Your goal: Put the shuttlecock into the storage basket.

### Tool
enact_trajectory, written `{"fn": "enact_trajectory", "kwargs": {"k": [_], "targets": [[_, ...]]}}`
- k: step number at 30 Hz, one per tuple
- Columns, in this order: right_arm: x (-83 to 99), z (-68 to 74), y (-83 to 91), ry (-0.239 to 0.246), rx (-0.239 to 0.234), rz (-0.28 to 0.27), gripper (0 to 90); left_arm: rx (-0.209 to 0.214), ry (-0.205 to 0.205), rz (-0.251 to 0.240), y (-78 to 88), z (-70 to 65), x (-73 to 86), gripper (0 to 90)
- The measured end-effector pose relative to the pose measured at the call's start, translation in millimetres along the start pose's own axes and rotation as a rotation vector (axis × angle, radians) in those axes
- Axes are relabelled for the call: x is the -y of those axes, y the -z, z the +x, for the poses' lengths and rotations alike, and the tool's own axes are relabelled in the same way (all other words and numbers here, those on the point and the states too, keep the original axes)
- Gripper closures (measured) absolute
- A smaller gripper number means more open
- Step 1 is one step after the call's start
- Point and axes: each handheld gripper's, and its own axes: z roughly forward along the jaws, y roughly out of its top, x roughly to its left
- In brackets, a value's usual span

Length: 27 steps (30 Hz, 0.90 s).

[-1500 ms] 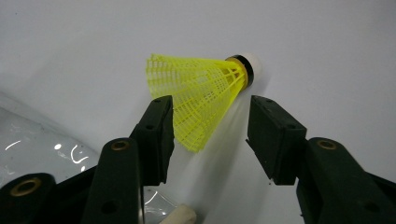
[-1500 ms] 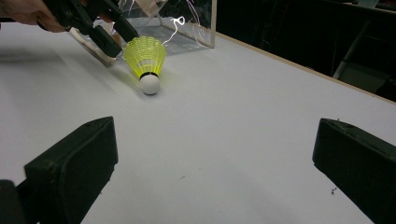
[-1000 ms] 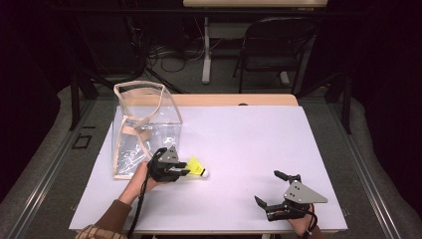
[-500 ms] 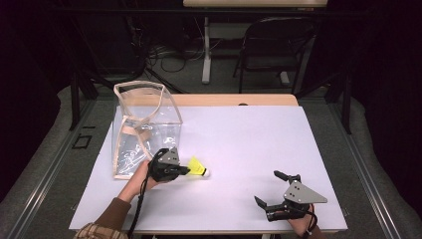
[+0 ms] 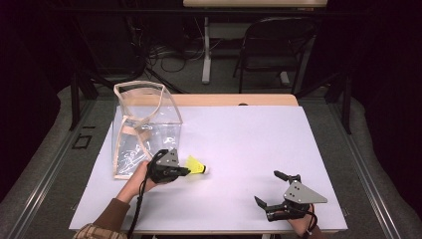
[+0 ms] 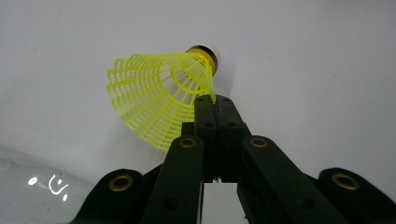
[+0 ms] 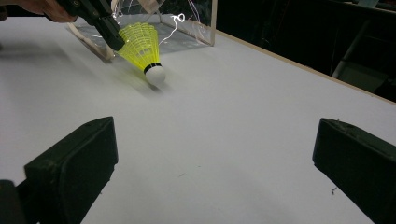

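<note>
Shows a clear, tan-trimmed bag [image 5: 144,124] standing open-topped just behind the left gripper [image 5: 186,171] fingers [image 5: 181,171], a white table sheet [image 5: 249,144] under them and under the right gripper [image 5: 266,187] fingers [image 5: 276,175], and, well beyond both, a dark chair [image 5: 268,50] and floor cables [image 5: 164,52].

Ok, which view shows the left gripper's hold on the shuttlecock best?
Left gripper view: the left gripper pinches the shuttlecock skirt's rim. Right gripper view shows it small and far; high view, tiny.

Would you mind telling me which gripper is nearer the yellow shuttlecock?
Left. The left gripper pinches the shuttlecock by its skirt; the right gripper rests apart, open.
</note>
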Motion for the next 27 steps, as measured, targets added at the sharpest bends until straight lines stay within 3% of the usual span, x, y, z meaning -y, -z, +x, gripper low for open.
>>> {"fn": "enact_trajectory", "kwargs": {"k": [17,27], "targets": [[0.2,-0.3,-0.1,-0.004,-0.002,0.0,0.0,-0.053,0.002,-0.04,10.2,-2.9,-2.9,89.7],[0.4,-0.3,-0.3,-0.002,-0.002,-0.001,0.0,-0.085,0.05,-0.056,13.5,-1.1,-3.2,89.7]]}}
